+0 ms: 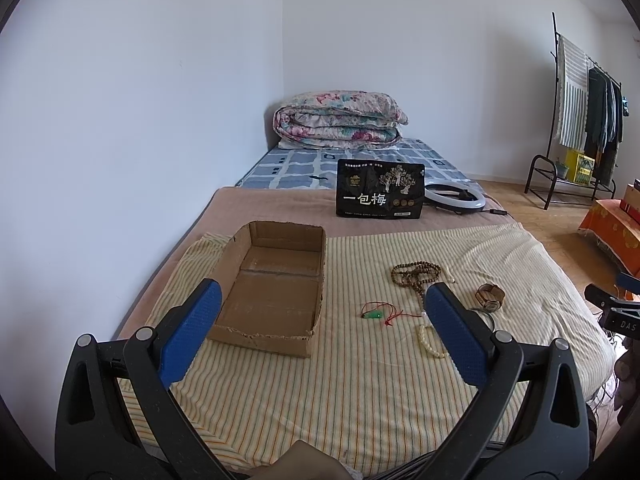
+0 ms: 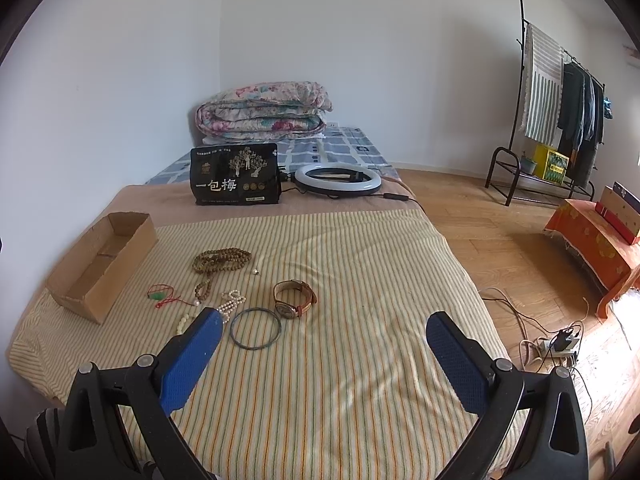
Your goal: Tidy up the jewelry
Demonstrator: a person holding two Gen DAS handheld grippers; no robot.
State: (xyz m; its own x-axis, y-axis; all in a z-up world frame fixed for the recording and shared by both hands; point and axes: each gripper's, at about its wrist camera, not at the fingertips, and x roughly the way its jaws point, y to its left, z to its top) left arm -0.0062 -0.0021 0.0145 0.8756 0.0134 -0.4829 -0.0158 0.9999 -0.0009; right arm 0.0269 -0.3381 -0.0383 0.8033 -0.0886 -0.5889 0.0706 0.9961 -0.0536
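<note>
An empty open cardboard box (image 1: 276, 284) (image 2: 100, 260) sits on the striped cloth at the left. To its right lie a brown bead necklace (image 1: 416, 274) (image 2: 220, 260), a green pendant on red cord (image 1: 374, 314) (image 2: 160, 295), white bead strands (image 1: 428, 340) (image 2: 230, 304), a brown-strap watch (image 1: 490, 298) (image 2: 294, 298) and a dark metal bangle (image 2: 256, 328). My left gripper (image 1: 324, 336) is open and empty, above the cloth in front of the box. My right gripper (image 2: 324, 360) is open and empty, just in front of the bangle.
A black snack bag (image 1: 380, 194) (image 2: 234, 180) stands behind the cloth, a ring light (image 1: 454, 196) (image 2: 338, 178) beside it. A folded floral quilt (image 1: 340, 120) lies at the bed's far end. A clothes rack (image 2: 560, 112), an orange-draped stand (image 2: 596, 248) and floor cables (image 2: 552, 344) are right of the bed.
</note>
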